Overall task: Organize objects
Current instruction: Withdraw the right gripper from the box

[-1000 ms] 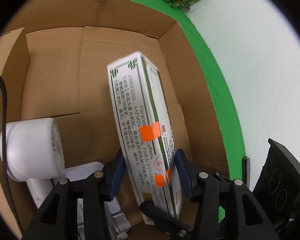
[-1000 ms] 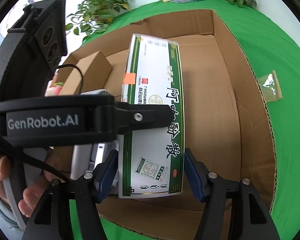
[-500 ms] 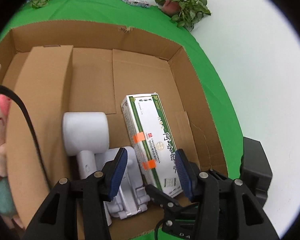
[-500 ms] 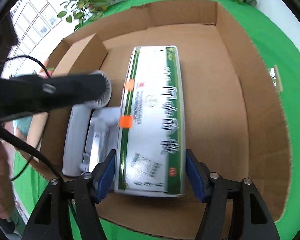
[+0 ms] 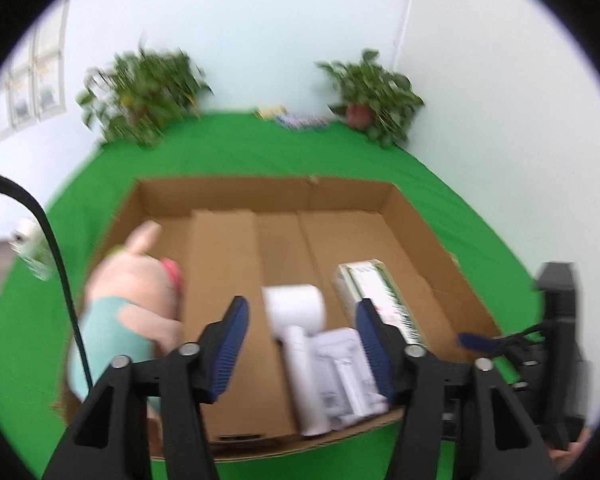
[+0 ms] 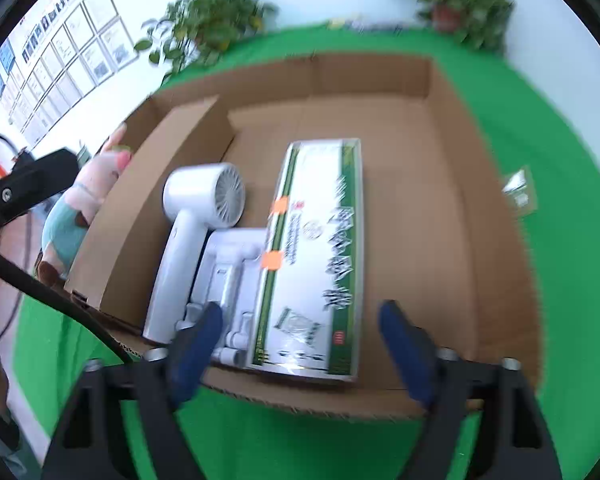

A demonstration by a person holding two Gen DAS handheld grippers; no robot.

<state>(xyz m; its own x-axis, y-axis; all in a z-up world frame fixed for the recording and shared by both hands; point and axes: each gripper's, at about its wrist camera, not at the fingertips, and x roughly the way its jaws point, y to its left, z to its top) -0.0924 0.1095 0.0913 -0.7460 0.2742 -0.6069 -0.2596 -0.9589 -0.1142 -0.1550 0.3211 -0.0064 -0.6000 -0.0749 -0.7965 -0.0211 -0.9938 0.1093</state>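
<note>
Two wrist views over a shallow brown cardboard box (image 6: 452, 128) on a green-covered worktop (image 6: 560, 128). The left claw (image 5: 302, 344) and the right claw (image 6: 300, 344) both stand with jaws apart and hold nothing; each hangs above the box's near edge.

The long white-and-green medicine carton with orange stickers (image 6: 320, 248) lies flat on the box floor, its near end at the near wall. Its left long edge touches, and seems to overlap, a white plastic bracket-like part (image 6: 228, 280). Left of that lies a white hair dryer (image 6: 196, 232), barrel toward the far wall. A folded cardboard divider (image 6: 172, 176) separates these from the left strip of the box.

Step in hand, as judged: the carton looks placed, and a further object is to be fetched. To do this well, each claw should rise straight clear of the near wall before it travels sideways, so that no finger catches the rim or nudges the carton.

Surroundings: a pink plush pig in a teal garment (image 5: 128, 308) sits at the box's left side, just beside the divider; whether it lies inside the left wall cannot be told. A small clear packet (image 6: 520, 192) lies on the cloth right of the box, a likely next item. A black cable (image 5: 56, 260) crosses near the pig and could snag. Potted green plants (image 5: 376, 96) stand at the worktop's far edge.
</note>
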